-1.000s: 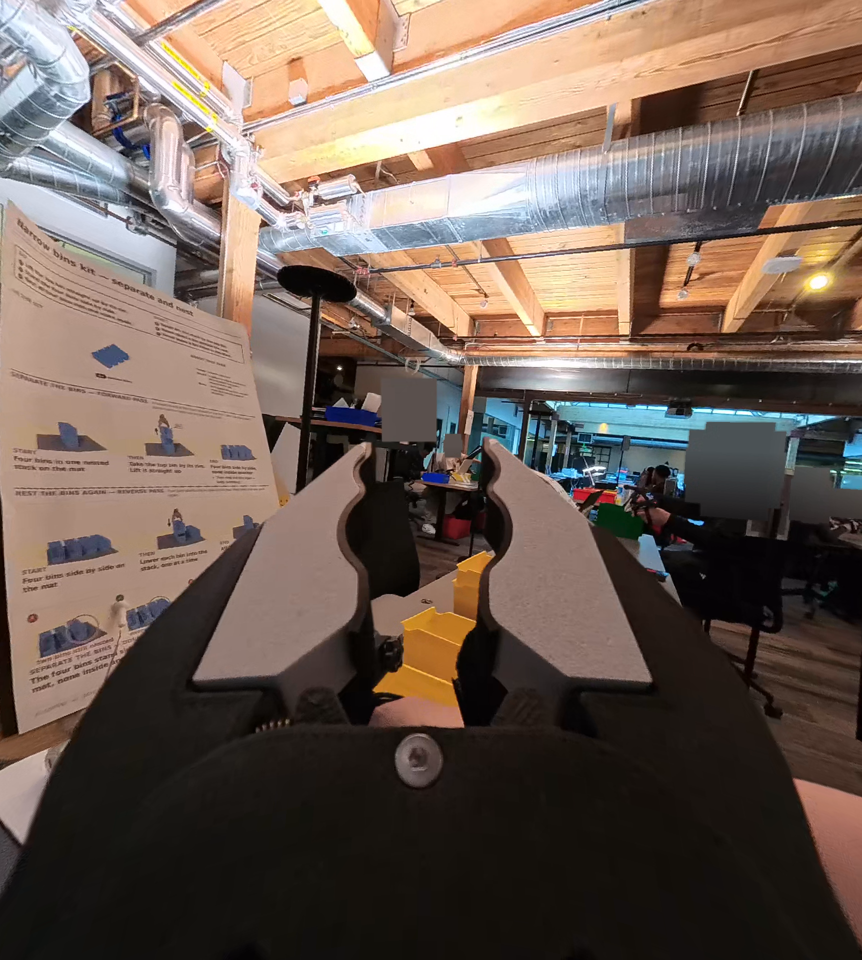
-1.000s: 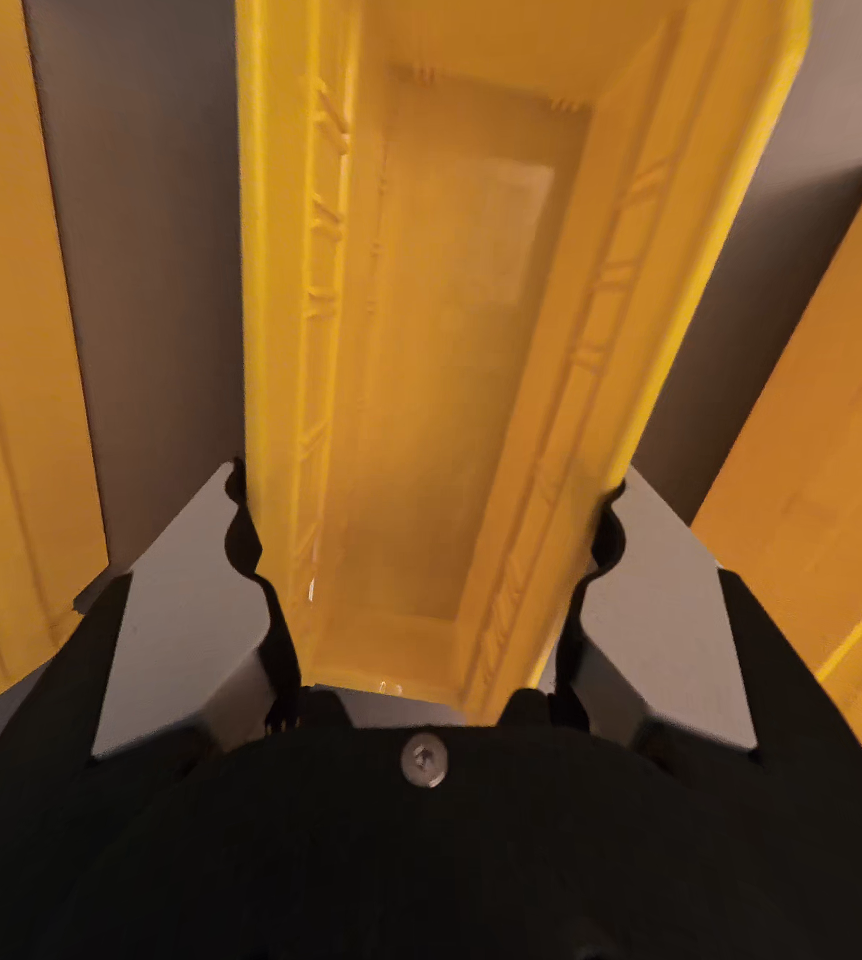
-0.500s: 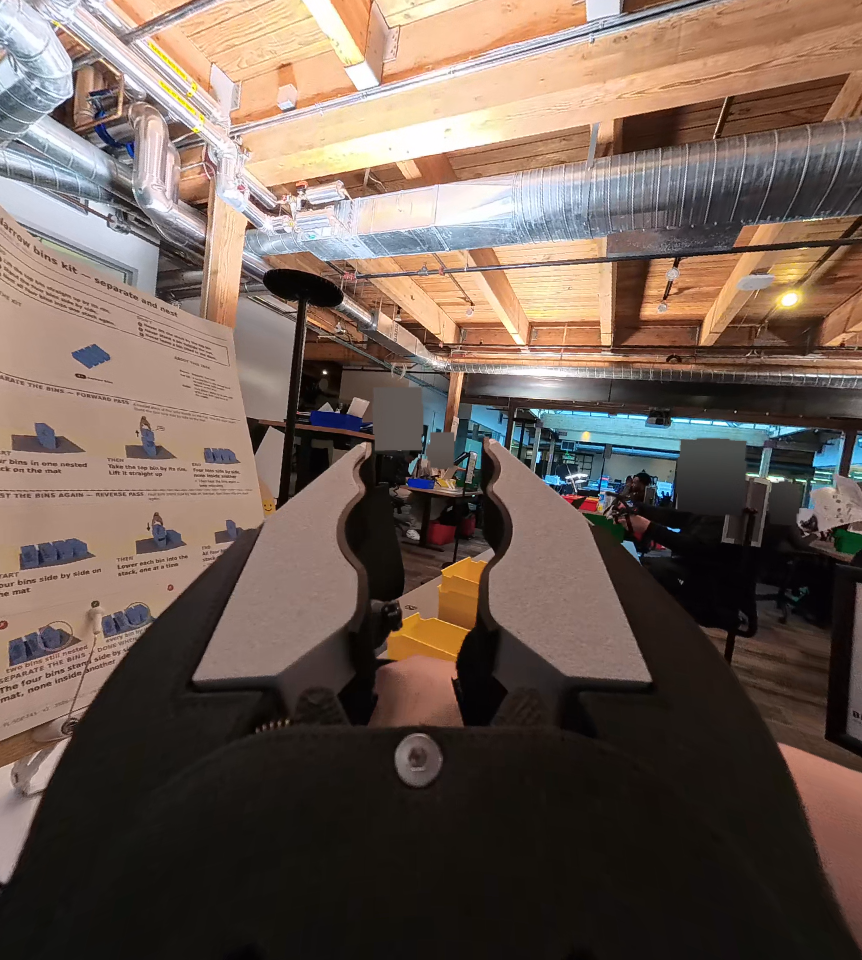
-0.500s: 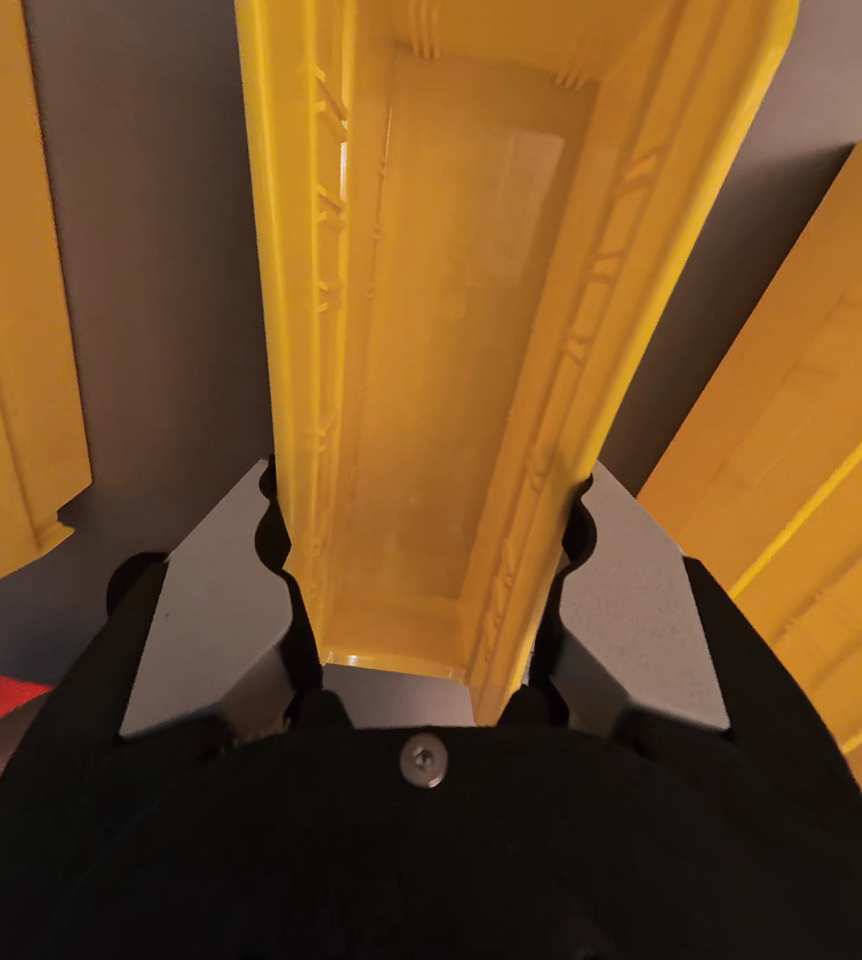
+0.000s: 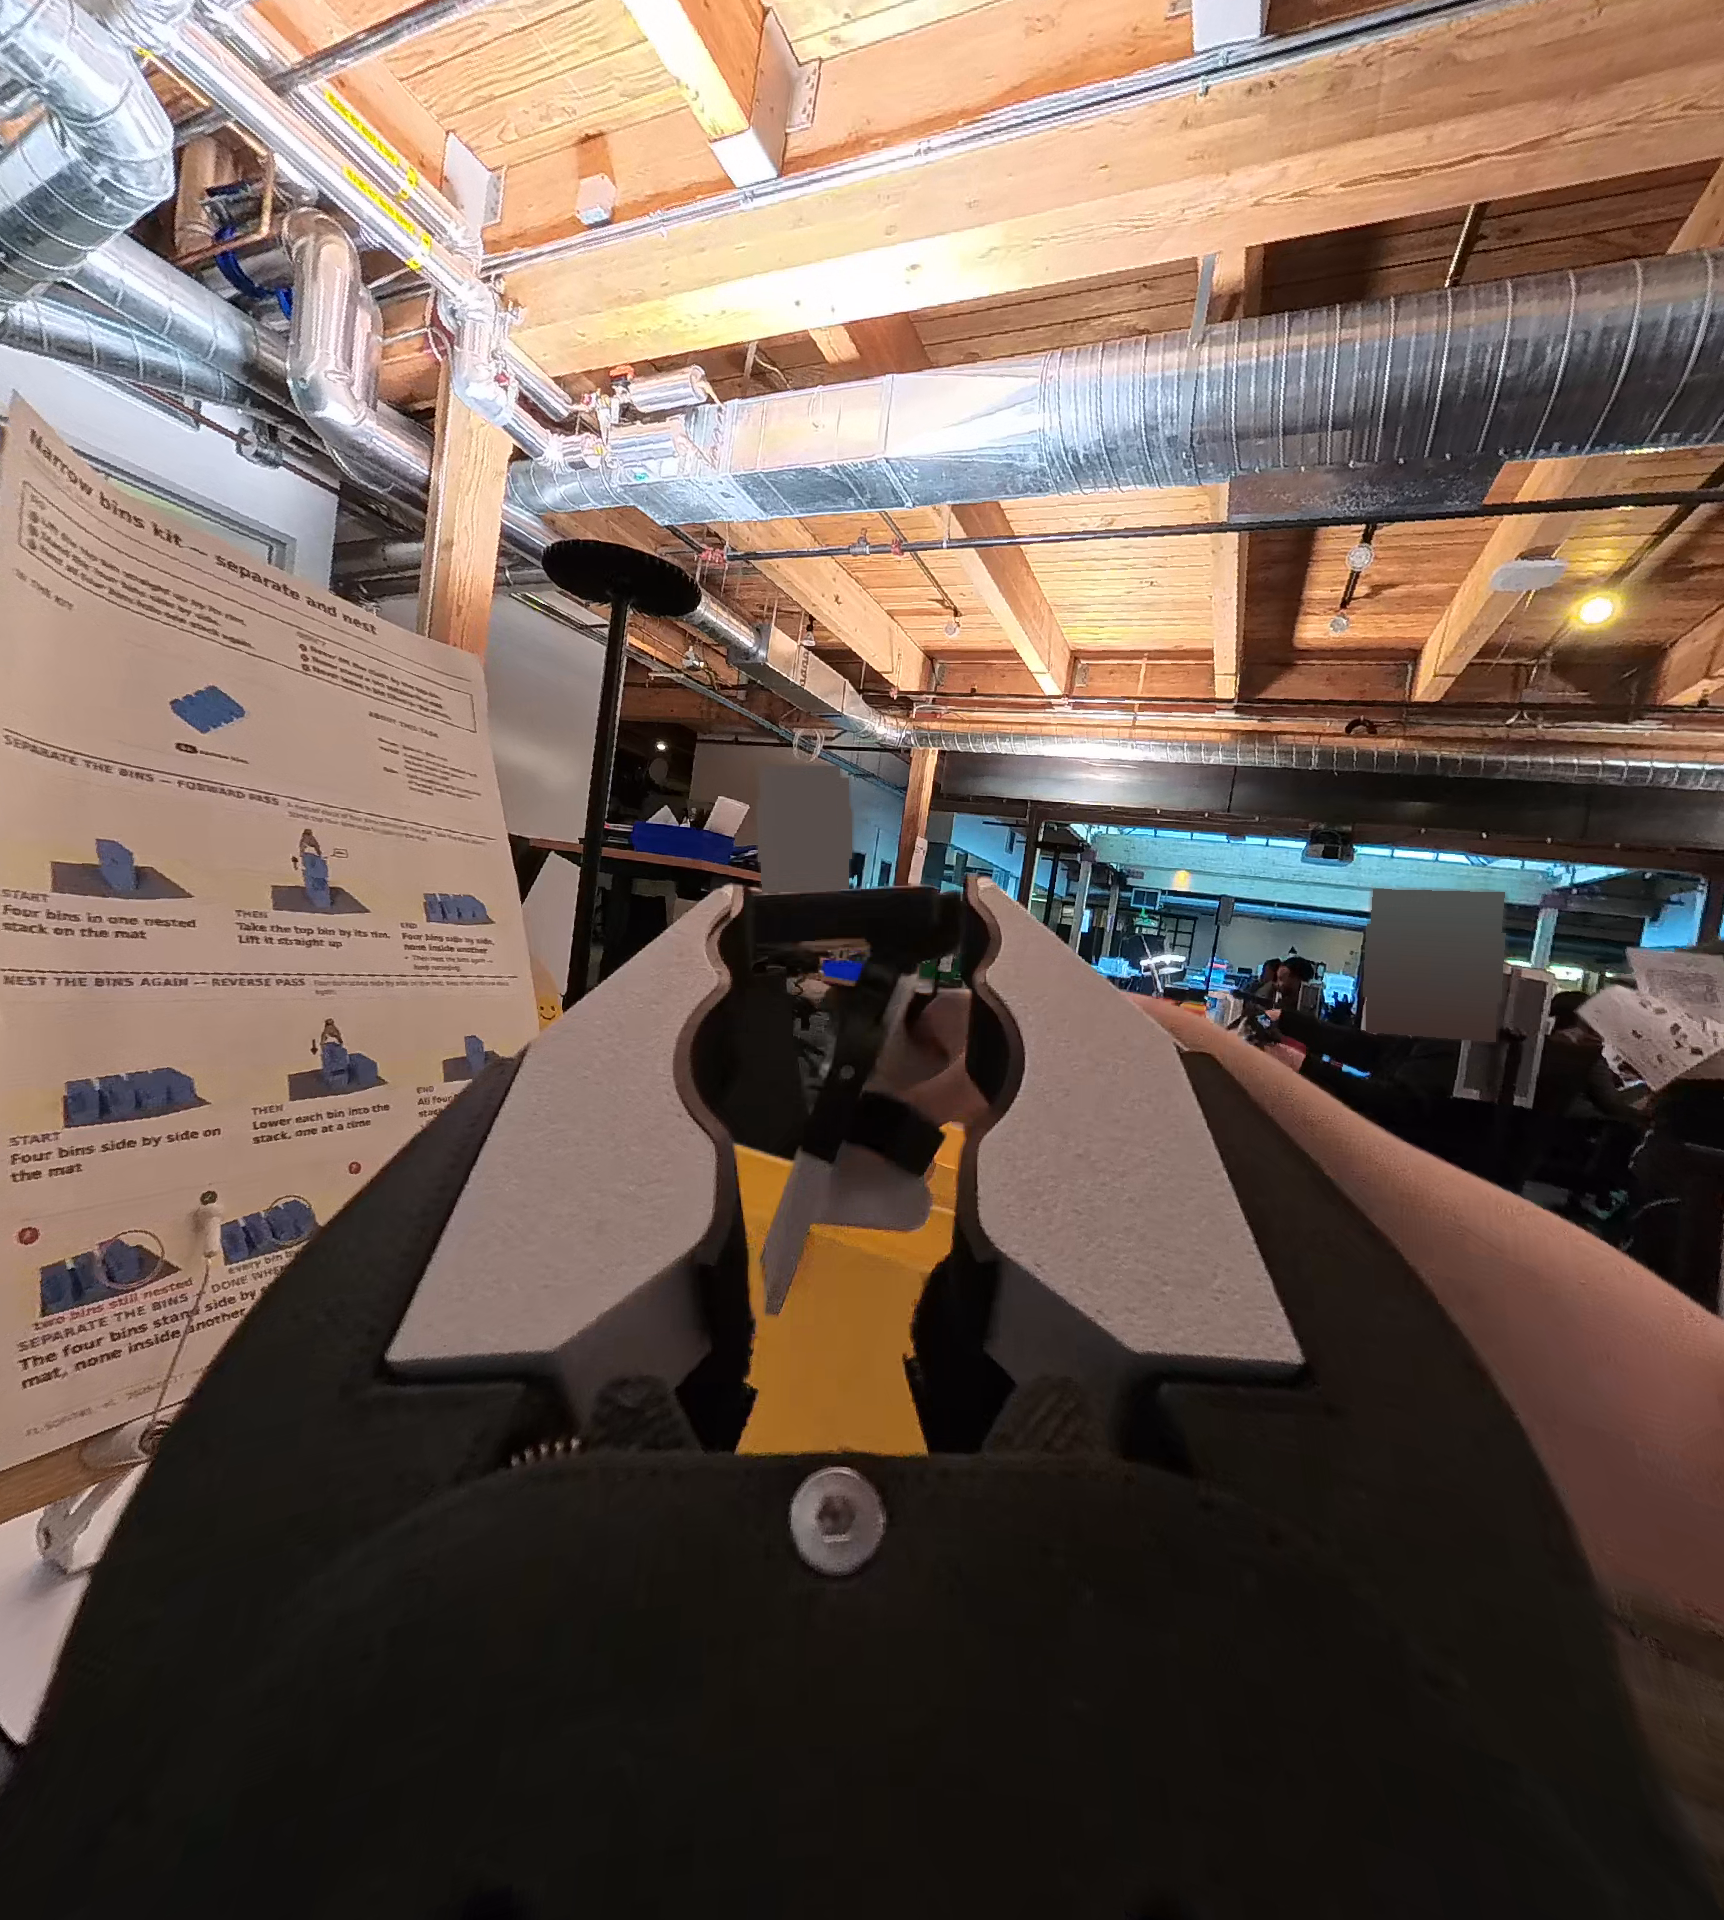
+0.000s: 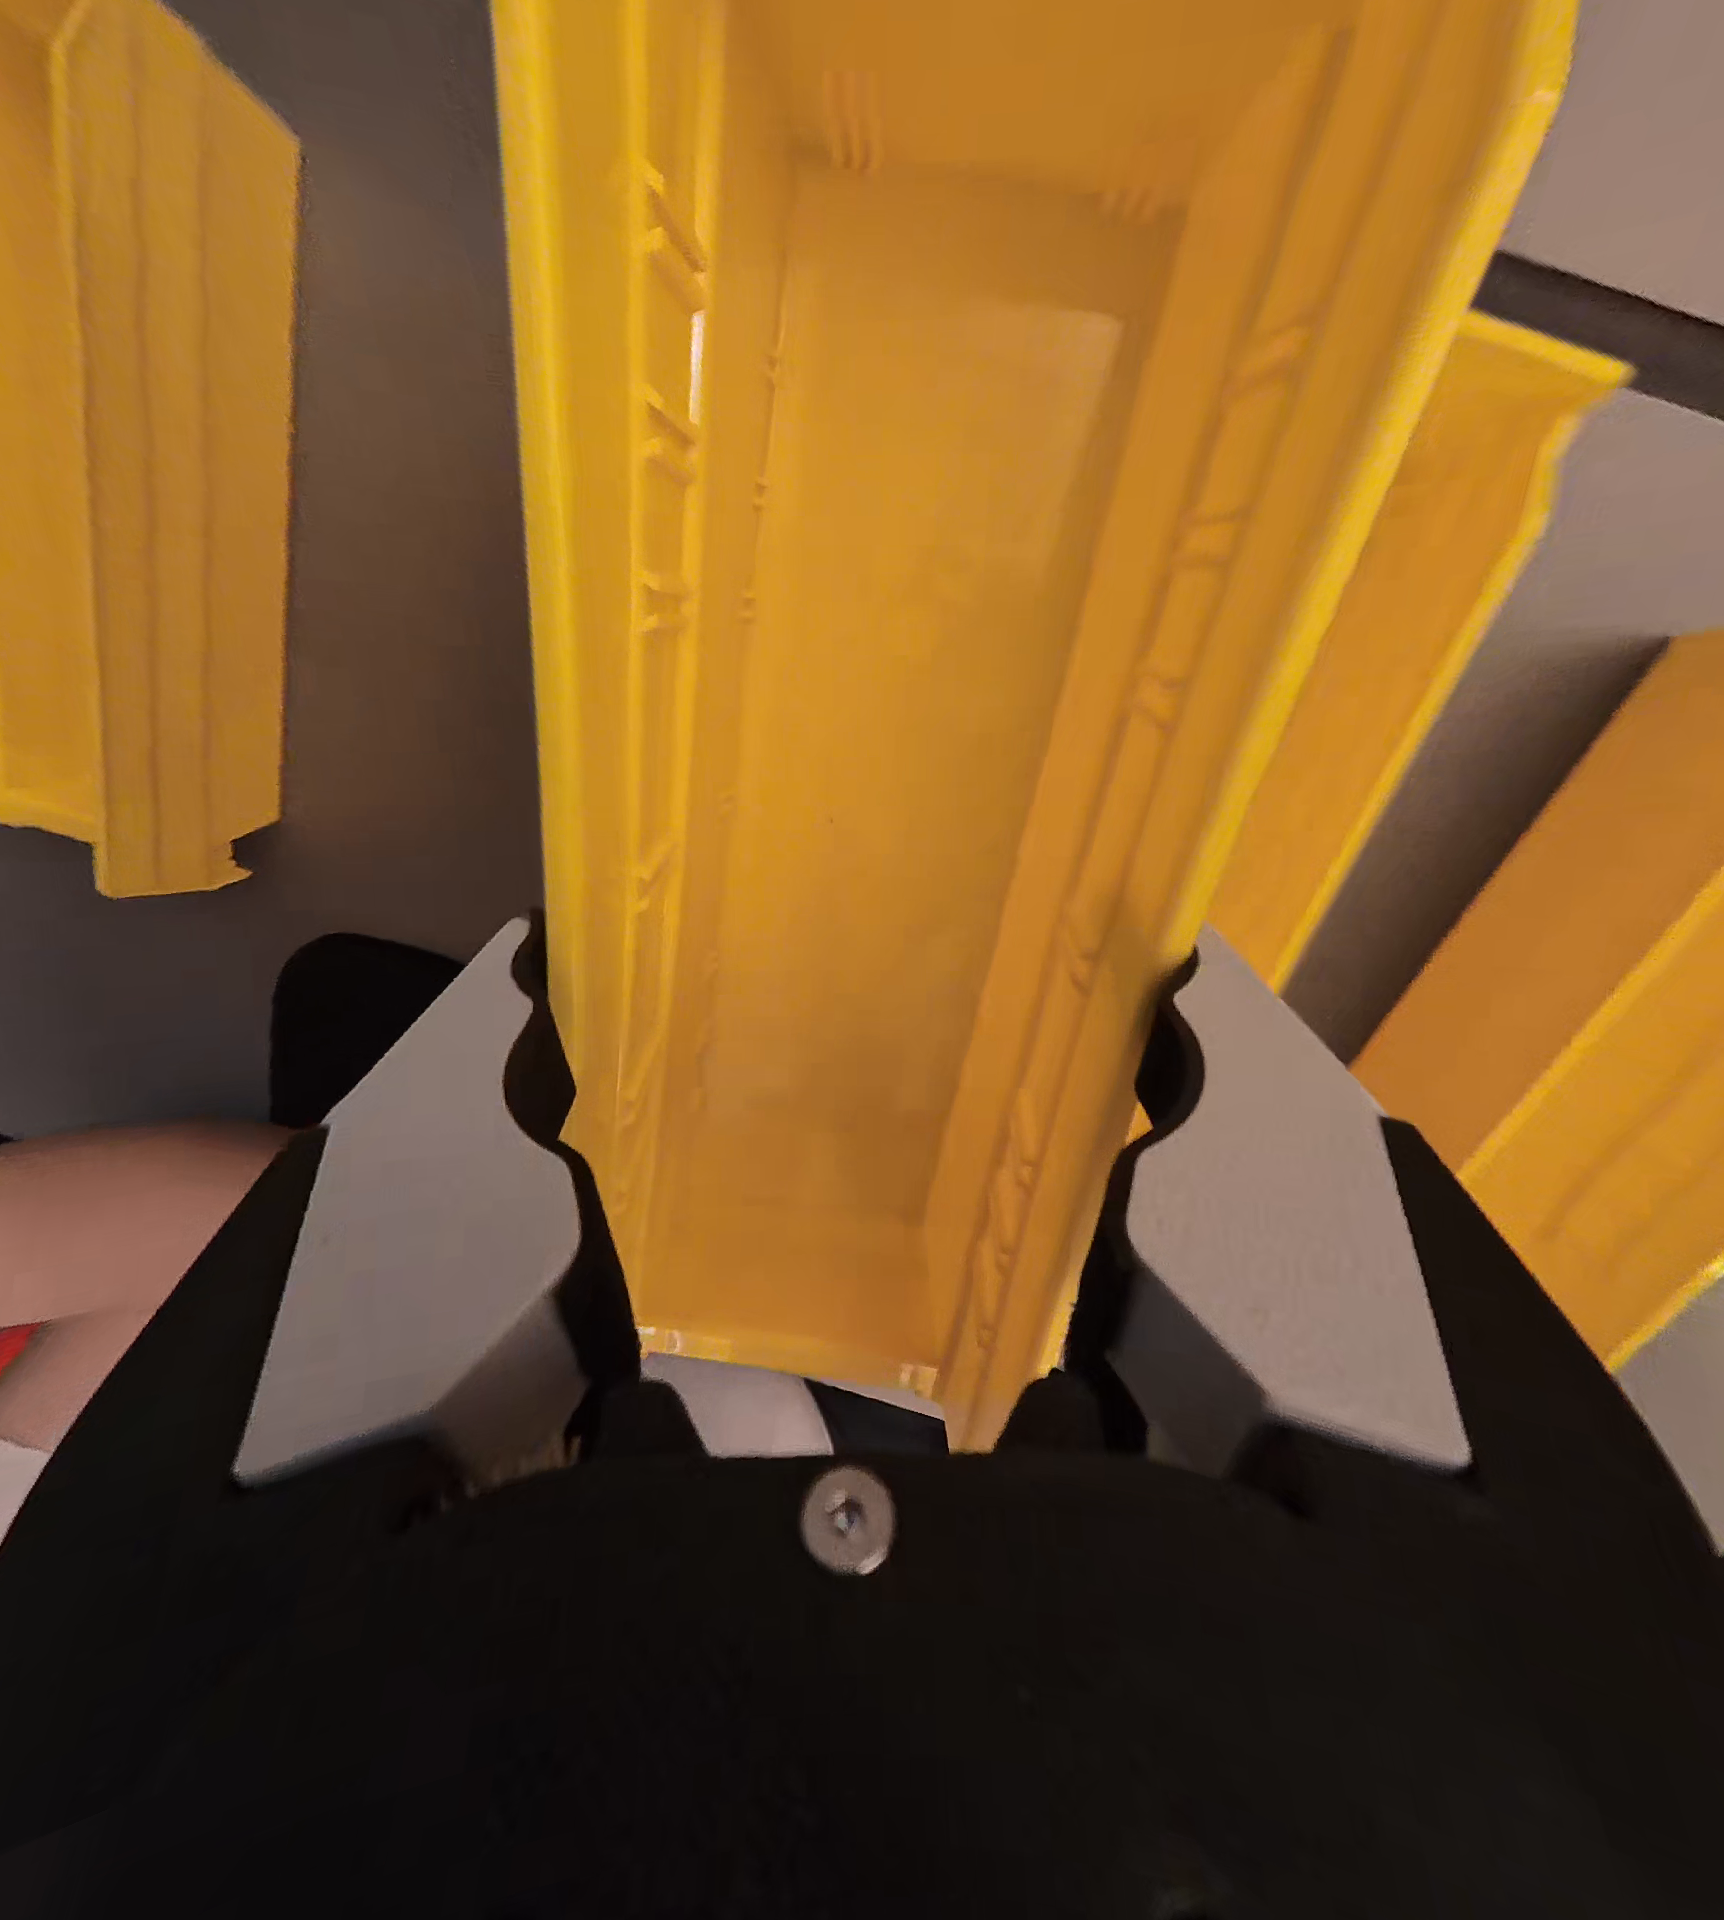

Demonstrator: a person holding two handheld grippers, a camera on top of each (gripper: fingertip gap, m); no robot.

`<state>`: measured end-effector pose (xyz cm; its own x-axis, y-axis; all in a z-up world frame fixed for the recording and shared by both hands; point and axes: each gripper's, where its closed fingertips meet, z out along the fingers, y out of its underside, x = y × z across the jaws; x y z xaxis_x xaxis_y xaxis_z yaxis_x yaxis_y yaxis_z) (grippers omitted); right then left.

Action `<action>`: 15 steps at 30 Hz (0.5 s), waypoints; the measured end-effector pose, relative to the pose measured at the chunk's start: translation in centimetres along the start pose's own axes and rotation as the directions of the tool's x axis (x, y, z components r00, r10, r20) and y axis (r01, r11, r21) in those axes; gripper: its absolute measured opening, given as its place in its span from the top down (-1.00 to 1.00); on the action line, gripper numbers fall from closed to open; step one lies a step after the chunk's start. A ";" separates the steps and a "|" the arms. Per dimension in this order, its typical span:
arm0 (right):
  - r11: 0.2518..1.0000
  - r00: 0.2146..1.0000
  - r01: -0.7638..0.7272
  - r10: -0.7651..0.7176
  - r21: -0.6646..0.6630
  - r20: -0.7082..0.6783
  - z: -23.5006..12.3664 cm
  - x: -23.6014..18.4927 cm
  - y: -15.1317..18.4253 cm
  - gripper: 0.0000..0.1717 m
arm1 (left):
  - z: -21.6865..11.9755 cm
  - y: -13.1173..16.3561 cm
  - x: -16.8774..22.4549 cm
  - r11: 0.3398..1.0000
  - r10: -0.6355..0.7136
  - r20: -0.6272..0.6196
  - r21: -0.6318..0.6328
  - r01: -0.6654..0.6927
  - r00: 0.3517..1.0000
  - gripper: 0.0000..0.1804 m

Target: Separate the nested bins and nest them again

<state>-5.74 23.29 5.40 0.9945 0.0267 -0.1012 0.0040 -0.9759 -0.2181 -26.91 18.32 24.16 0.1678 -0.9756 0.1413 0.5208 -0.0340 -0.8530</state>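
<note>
The right gripper (image 6: pixel 853 971) is clamped across a long yellow bin (image 6: pixel 941 644), one pad pressed on each side rim. That bin hangs over a grey mat (image 6: pixel 401 540), with other yellow bins (image 6: pixel 99 436) at the mat's left and right edges. The left gripper (image 5: pixel 850 914), fingers apart and holding nothing, points up at an instruction sheet (image 5: pixel 214 935).

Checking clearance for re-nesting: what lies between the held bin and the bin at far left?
Only bare grey mat separates the held bin from the left bin, in the right wrist view.

Matt yellow plastic bin (image 6: pixel 941 623), rough grey tong pads (image 5: pixel 577 1143), wooden ceiling beams (image 5: pixel 941 208).
</note>
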 end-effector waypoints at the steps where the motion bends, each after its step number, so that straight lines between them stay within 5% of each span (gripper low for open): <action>1: 1.000 1.000 -0.015 0.015 0.003 -0.013 -0.3 1.1 0.3 -0.32 | 0.0 0.0 -0.1 1.000 -0.003 0.002 0.001 0.003 1.000 0.58; 15: 0.990 0.990 -0.139 0.139 -0.015 0.011 5.2 9.9 3.2 -0.30 | 0.1 0.2 -0.2 1.000 -0.014 0.002 -0.005 0.014 1.000 0.57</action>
<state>3.52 21.60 -1.36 0.9842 -0.1070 -0.1410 -0.1327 -0.9732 -0.1877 -26.71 18.58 24.00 0.1619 -0.9747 0.1541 0.5194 -0.0486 -0.8532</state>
